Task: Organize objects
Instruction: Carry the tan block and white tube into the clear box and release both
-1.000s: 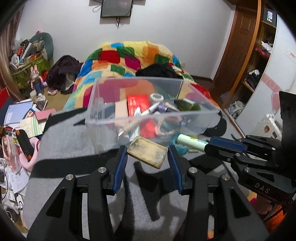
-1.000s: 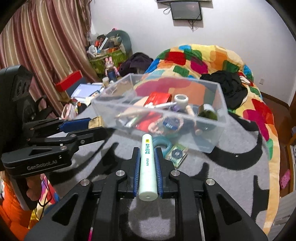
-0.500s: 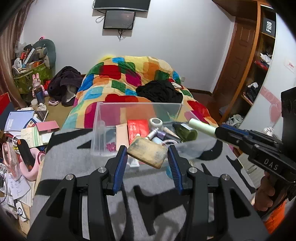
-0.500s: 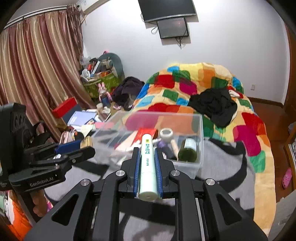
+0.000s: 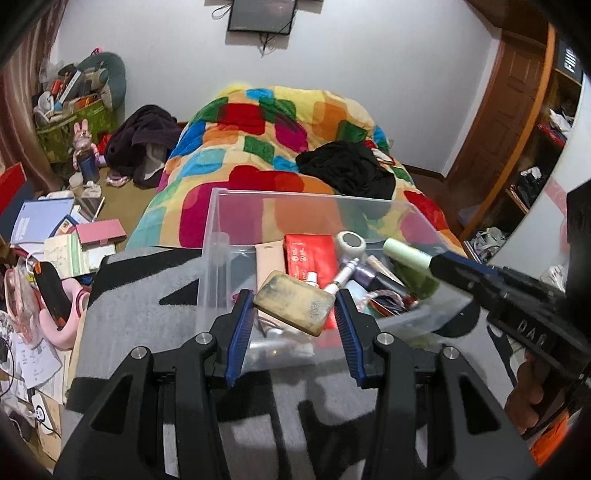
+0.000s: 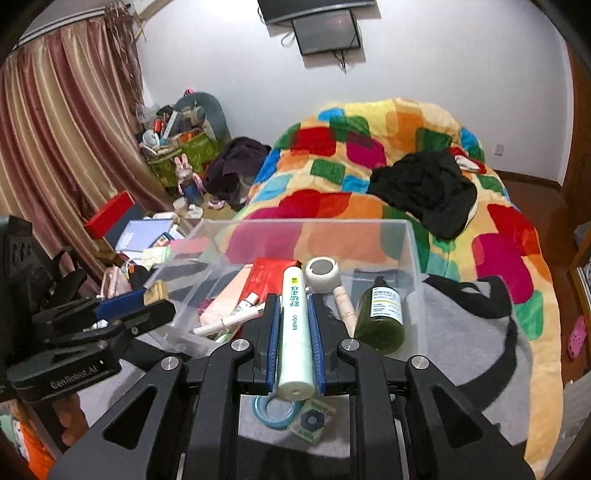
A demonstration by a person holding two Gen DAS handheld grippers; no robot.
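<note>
Both our grippers loaded above the clear bin point(image 5: 221, 236)
Left gripper point(image 5: 293, 319) pinches a tan pad point(image 5: 293, 302); right gripper point(image 6: 294, 347), at 3 o'clock, clamps a pale tube point(image 6: 294, 332)

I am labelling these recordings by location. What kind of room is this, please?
Most likely a lived-in bedroom: a bed under a colourful quilt, a screen on the wall, curtains, and clutter on the floor.

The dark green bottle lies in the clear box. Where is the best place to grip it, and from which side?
Grip the green bottle across its round body, just above the white label, coming from above. It lies on its side with the black cap pointing to the far wall of the clear box, so only the top is free, and the neck seems too narrow.
</note>
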